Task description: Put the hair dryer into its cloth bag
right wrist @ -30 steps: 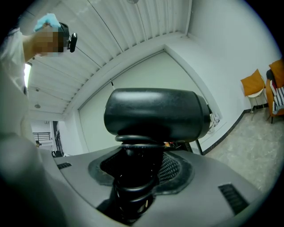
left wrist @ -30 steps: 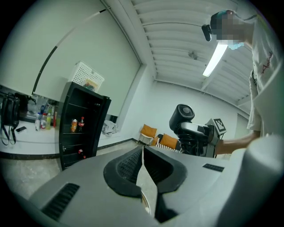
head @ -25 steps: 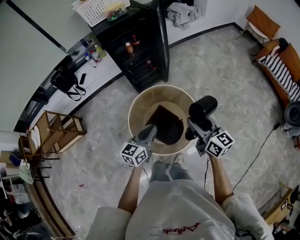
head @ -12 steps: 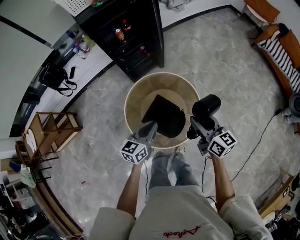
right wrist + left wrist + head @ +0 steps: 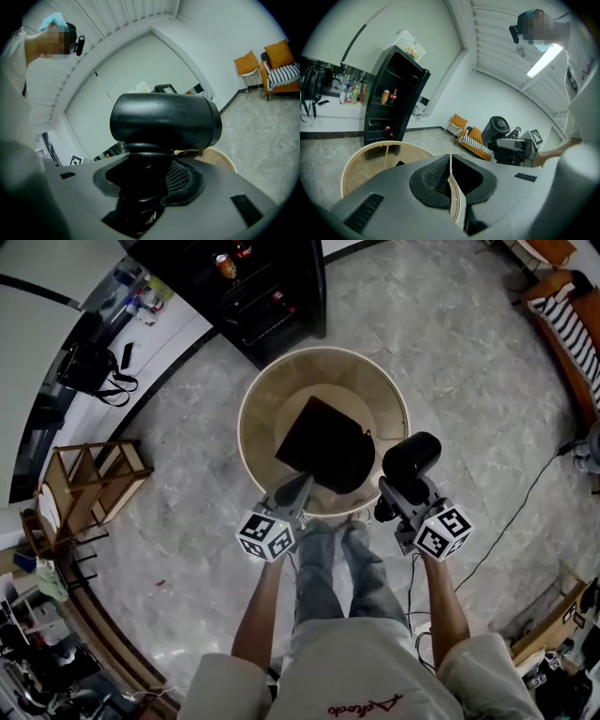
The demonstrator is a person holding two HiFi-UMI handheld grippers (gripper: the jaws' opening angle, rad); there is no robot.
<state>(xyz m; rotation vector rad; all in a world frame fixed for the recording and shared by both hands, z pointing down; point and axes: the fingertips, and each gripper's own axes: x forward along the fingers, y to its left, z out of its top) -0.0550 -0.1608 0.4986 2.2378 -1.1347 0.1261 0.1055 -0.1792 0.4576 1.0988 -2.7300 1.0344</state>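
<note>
A black cloth bag [image 5: 323, 446] lies flat on the round wooden table [image 5: 258, 399]. My left gripper [image 5: 300, 486] hangs over the table's near rim, just short of the bag's near edge, shut with nothing in it [image 5: 451, 161]. My right gripper [image 5: 394, 495] is shut on the handle of the black hair dryer [image 5: 411, 457], whose round head stands up above the jaws at the table's right front edge. In the right gripper view the dryer's head [image 5: 164, 122] fills the middle and its handle runs down between the jaws of the right gripper [image 5: 145, 180]. The left gripper view shows the dryer [image 5: 497, 129] off to the right.
A black open shelf cabinet [image 5: 262, 287] with cans stands behind the table. A wooden rack [image 5: 89, 484] is at the left and a striped couch [image 5: 572, 324] at the far right. A cable [image 5: 511, 540] trails on the marble floor. The person's legs [image 5: 333, 568] are against the table's front.
Both grippers have sunk toward the table's front edge, the dryer still in the right one. The table and bag now sit higher in the head view. The bag has not moved.
</note>
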